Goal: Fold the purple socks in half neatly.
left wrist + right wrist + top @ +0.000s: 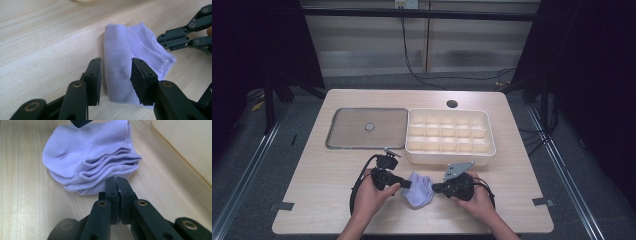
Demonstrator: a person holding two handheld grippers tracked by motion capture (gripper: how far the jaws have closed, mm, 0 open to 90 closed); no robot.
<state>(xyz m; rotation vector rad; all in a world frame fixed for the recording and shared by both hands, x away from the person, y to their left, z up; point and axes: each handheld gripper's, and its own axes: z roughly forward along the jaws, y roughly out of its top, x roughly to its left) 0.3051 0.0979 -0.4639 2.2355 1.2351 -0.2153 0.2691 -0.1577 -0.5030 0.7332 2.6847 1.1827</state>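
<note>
A folded lavender sock (420, 189) lies on the wooden table (322, 185) near its front edge, between my two grippers. My left gripper (407, 184) comes at it from the left. In the left gripper view its jaws (116, 75) stand open on either side of the sock's rolled fold (117, 50), and the pads do not press on it. My right gripper (435, 188) comes from the right with its jaws shut together. In the right gripper view its tips (117, 181) rest against the sock's layered cuff edges (87, 152), and nothing shows between them.
A white tray with several small compartments (449, 157) stands just behind the grippers, and its wall (185, 142) is close on the right. A flat metal lid (347, 130) lies to its left. A cable hole (452, 104) is at the table's back.
</note>
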